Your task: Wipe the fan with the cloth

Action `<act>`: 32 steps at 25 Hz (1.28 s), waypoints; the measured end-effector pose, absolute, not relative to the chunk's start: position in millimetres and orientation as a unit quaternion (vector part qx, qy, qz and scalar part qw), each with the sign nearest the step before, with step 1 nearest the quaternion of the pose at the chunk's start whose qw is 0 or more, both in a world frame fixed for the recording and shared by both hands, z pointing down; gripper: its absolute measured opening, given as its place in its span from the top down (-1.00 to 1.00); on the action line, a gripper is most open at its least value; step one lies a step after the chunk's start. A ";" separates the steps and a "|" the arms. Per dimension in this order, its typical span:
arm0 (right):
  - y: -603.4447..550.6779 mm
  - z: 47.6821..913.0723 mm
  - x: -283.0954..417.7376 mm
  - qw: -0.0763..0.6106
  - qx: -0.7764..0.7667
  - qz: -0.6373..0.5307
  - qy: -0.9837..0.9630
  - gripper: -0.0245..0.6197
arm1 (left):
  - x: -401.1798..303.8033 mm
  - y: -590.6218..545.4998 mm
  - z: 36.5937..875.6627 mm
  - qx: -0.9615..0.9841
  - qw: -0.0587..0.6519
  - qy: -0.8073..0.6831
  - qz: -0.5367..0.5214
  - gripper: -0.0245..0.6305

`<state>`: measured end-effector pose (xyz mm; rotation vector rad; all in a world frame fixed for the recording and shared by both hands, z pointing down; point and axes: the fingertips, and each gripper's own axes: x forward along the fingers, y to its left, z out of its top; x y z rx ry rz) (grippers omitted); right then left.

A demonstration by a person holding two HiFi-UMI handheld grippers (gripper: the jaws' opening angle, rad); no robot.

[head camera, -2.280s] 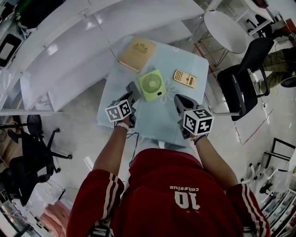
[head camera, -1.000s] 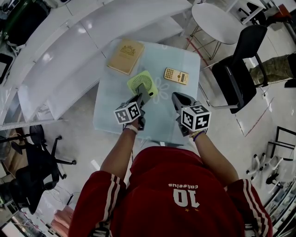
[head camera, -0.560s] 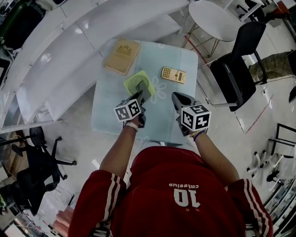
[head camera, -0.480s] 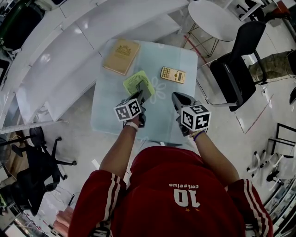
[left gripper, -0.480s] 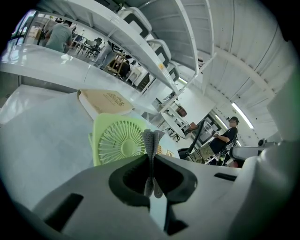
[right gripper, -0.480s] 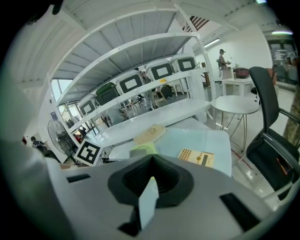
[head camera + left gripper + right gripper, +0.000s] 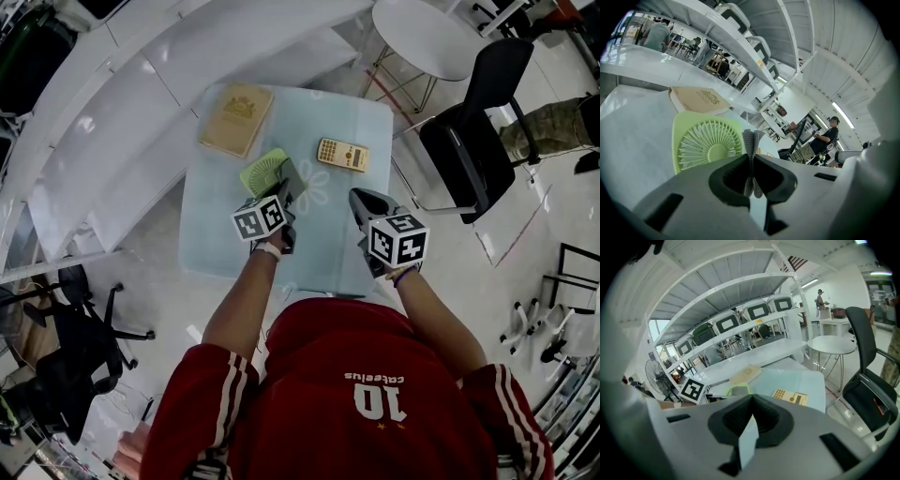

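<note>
**Cloth held at the edge of the green fan**

The green fan (image 7: 262, 174) sat near the middle of the pale glass tabletop (image 7: 220, 234). A tan book (image 7: 236, 120) lay just beyond the fan on its far left, and a yellow calculator (image 7: 342, 155) lay apart to its right. Nothing else crowded it. Only the left gripper (image 7: 289, 184) stood in the way, covering the fan's near right corner from above.

That gripper's fingers were closed on a folded grey cloth (image 7: 751, 139), whose upper edge stuck up past the tips, right in front of the fan's right side. The right gripper (image 7: 359, 200) hung nearer the person than the fan and well to its right. Its fingers met at the tips with nothing between them.

White shelving (image 7: 141, 94) ran behind and to the left of the fan. A black chair (image 7: 464, 141) and a round white table (image 7: 422, 23) stood off to its right on a light floor.

The fan's slatted round grille faced the left gripper. Its body looked close to square, so no long axis stood out. I could not tell for certain whether it stood upright or leaned.
</note>
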<state>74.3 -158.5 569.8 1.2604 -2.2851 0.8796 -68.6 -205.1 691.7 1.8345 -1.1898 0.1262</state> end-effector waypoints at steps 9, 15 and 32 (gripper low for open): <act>-163.3 573.5 84.3 0.197 0.453 0.317 -0.810 0.91 | -66.0 -217.9 701.9 0.740 0.461 -0.487 0.052 0.84; -164.5 574.3 87.0 0.198 0.455 0.319 -0.807 0.91 | -70.5 -218.8 710.6 0.734 0.463 -0.492 0.061 0.84; -161.3 577.3 88.8 0.204 0.456 0.319 -0.805 0.91 | -85.2 -215.9 721.6 0.713 0.478 -0.509 0.056 0.84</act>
